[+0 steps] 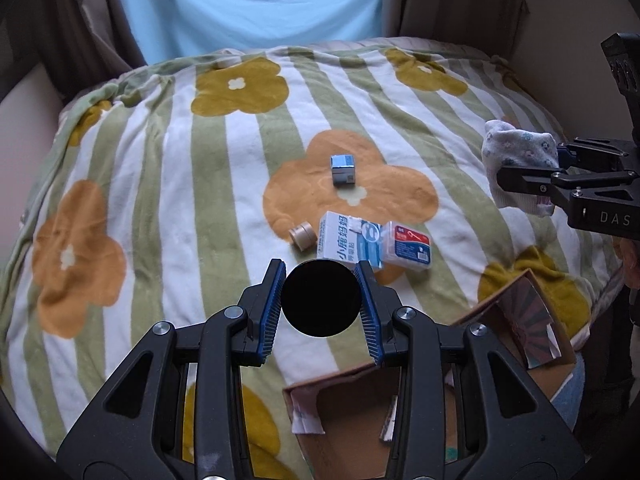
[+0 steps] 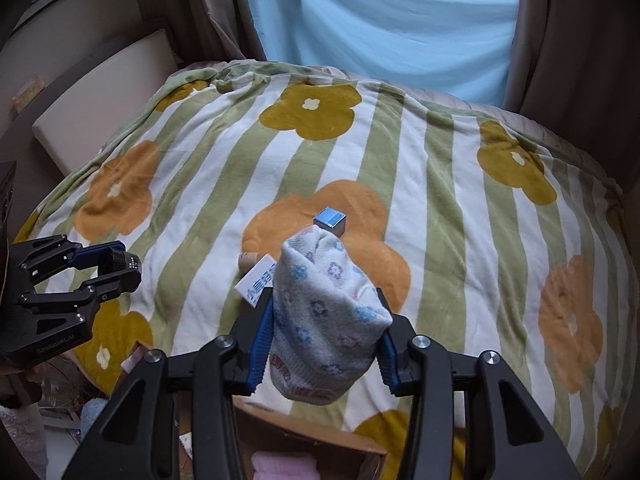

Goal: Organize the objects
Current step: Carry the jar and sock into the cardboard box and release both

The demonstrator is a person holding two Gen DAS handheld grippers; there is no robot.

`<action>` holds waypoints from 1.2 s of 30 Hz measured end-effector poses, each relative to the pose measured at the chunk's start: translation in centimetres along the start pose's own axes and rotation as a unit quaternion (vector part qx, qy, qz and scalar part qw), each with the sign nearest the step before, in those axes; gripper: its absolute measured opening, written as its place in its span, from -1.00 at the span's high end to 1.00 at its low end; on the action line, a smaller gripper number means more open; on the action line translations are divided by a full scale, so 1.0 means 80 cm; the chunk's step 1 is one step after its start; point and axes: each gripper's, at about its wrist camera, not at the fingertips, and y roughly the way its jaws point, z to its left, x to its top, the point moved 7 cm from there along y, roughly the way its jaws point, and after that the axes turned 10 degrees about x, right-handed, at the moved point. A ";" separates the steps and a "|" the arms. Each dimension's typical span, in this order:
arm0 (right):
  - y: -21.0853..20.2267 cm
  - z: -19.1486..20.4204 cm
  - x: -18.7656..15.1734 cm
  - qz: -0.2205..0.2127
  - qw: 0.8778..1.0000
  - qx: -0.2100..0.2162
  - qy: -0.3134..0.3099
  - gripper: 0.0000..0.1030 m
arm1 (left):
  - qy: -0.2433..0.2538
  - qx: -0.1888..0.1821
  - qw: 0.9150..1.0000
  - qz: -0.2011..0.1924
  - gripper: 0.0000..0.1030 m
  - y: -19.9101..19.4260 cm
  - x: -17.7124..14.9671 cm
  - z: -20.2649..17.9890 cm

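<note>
My left gripper (image 1: 320,266) is shut on a black round cylinder (image 1: 319,298), held above the flowered blanket (image 1: 160,168). In the right wrist view it shows at the left edge, left gripper (image 2: 110,266), with the black cylinder (image 2: 122,262) between its fingers. My right gripper (image 2: 325,298) is shut on a pale floral sock (image 2: 324,320) that hangs between the blue pads. It also appears at the right of the left wrist view, right gripper (image 1: 516,178), with the sock (image 1: 516,146). An open cardboard box (image 1: 340,374) sits below both grippers.
On the blanket lie a small silver-blue cube box (image 1: 343,170), a beige tape roll (image 1: 303,235), a white-and-blue carton (image 1: 346,242) and a red-and-blue pack (image 1: 412,246). Something pink lies inside the cardboard box (image 2: 320,436). A blue curtain (image 2: 380,20) hangs behind the bed.
</note>
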 end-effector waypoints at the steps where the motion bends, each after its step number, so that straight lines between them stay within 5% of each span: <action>1: -0.005 0.007 -0.009 0.001 1.000 0.004 -0.001 0.19 | 0.000 -0.003 1.000 -0.001 0.37 -0.007 -0.009 -0.005; 21: 0.003 0.069 -0.185 0.065 0.996 0.027 -0.056 0.19 | 0.034 -0.032 0.998 0.044 0.37 -0.021 -0.182 -0.077; 36: 0.029 0.071 -0.239 0.103 0.992 0.026 -0.068 0.19 | 0.036 -0.034 0.996 0.078 0.37 0.003 -0.222 -0.080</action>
